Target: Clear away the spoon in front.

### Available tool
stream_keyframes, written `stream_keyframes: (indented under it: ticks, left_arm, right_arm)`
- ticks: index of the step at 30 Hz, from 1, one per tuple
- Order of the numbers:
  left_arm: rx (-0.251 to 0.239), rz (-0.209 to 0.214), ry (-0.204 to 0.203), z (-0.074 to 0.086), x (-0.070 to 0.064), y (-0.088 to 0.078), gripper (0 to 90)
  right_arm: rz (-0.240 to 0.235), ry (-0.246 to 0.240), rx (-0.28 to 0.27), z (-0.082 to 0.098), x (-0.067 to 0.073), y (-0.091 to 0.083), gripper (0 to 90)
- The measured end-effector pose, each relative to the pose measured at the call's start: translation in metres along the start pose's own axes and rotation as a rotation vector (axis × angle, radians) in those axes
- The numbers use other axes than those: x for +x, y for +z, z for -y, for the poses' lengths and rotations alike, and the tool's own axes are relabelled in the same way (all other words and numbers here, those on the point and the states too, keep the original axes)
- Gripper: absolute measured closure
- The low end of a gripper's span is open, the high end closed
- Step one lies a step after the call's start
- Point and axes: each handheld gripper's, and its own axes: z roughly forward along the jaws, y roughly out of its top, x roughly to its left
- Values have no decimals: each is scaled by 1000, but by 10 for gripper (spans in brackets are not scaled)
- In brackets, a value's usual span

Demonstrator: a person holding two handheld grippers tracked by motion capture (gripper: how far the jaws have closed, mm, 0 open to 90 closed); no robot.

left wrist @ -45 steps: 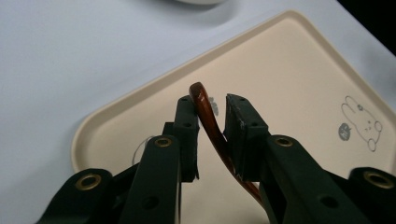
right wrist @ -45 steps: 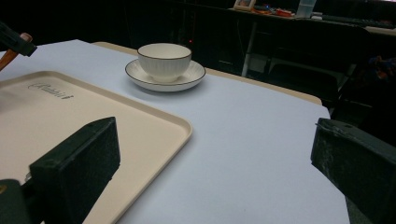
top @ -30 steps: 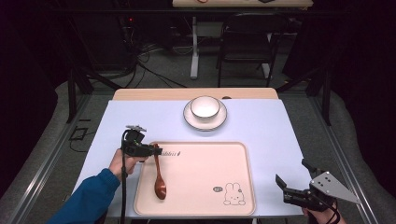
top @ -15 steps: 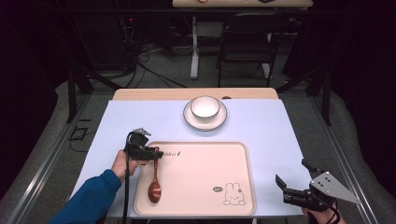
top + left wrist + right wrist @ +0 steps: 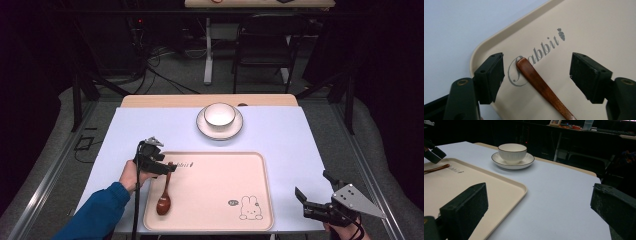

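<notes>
A brown wooden spoon (image 5: pixel 163 202) lies on the left side of the beige tray (image 5: pixel 215 222), bowl end toward me. My left gripper (image 5: pixel 169 168) hovers over the top of its handle. In the left gripper view the handle (image 5: pixel 541 86) lies flat on the tray (image 5: pixel 486 47) between the two pads of the left gripper (image 5: pixel 540 66), touching neither. Those jaws have just been opening and stand open. My right gripper (image 5: pixel 314 186) stands open and holds nothing beyond the tray's right front corner. In the right gripper view, the right gripper (image 5: pixel 539 202) looks across the tray (image 5: pixel 506 182).
A white bowl (image 5: pixel 220 115) sits on a white saucer (image 5: pixel 202 127) behind the tray, mid-table; the same bowl (image 5: pixel 512 152) appears in the right gripper view. A pale blue cloth (image 5: pixel 280 140) covers the table. A chair and desk legs stand on the floor behind.
The left gripper's jaws have opened and let go of the spoon handle. The spoon has settled a little lower and to the left on the tray. The right gripper has stayed put.
</notes>
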Motion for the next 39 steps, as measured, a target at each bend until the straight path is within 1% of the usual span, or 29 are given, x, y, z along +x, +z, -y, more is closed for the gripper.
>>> stream_keyframes:
  ticks: [1,2,3,4,5,8,9,12,13,16,17,18,19,21,22,23,25,27,29,31,36,37,39]
  left_arm:
    - [-4,-3,-1,0,0,-1,242]
    - [-12,-12,-6,-1,-1,-2,242]
    - [-17,-14,-2,-1,-1,-4,229]
    - [-32,-27,-4,-2,-2,-6,212]
    - [-34,-34,-1,-2,-2,-8,185]
    - [-65,-51,-6,-5,-3,-16,167]
    - [-87,-63,-6,-6,-4,-20,161]
    - [-119,-79,-4,-8,-7,-30,154]
    - [-139,-89,-1,-8,-8,-33,150]
    - [-172,-110,10,-11,-12,-44,127]
    - [-193,-116,19,-12,-16,-52,118]
    - [-193,-116,19,-12,-16,-52,113]
    - [-212,-123,23,-12,-19,-58,113]
    - [-227,-132,24,-12,-22,-64,95]
    - [-238,-143,33,-11,-24,-68,93]
    - [-253,-160,41,-10,-27,-72,88]
    - [-266,-164,47,-8,-30,-78,75]
    - [-288,-183,49,-5,-33,-86,63]
    - [-306,-187,48,-2,-36,-92,53]
    - [-326,-201,49,2,-38,-98,38]
    - [-362,-238,39,15,-43,-112,16]
    - [-372,-251,36,19,-44,-115,11]
    - [-377,-255,29,25,-45,-119,5]
  right_arm:
    - [0,0,0,0,0,0,6]
    - [0,0,0,0,0,0,6]
    - [0,0,0,0,0,0,6]
    - [0,0,0,0,0,0,6]
    - [1,2,0,0,0,0,6]
    - [1,1,2,0,0,0,6]
    - [1,1,1,0,0,0,6]
    - [1,1,2,0,0,0,6]
    - [1,-1,2,0,0,0,6]
    - [0,-1,2,0,0,0,6]
    - [1,1,2,0,0,0,6]
    - [1,1,2,0,0,0,6]
    - [1,1,2,0,0,0,6]
    - [0,-1,2,0,0,0,6]
    - [1,-1,2,0,0,0,6]
    - [0,0,3,0,0,0,6]
    - [0,2,2,0,0,0,6]
    - [1,1,2,0,0,0,6]
    - [0,1,1,0,0,0,6]
    - [1,1,2,0,0,0,6]
    - [1,1,2,0,0,0,6]
    - [2,1,1,0,0,0,6]
    - [1,0,1,0,0,0,6]
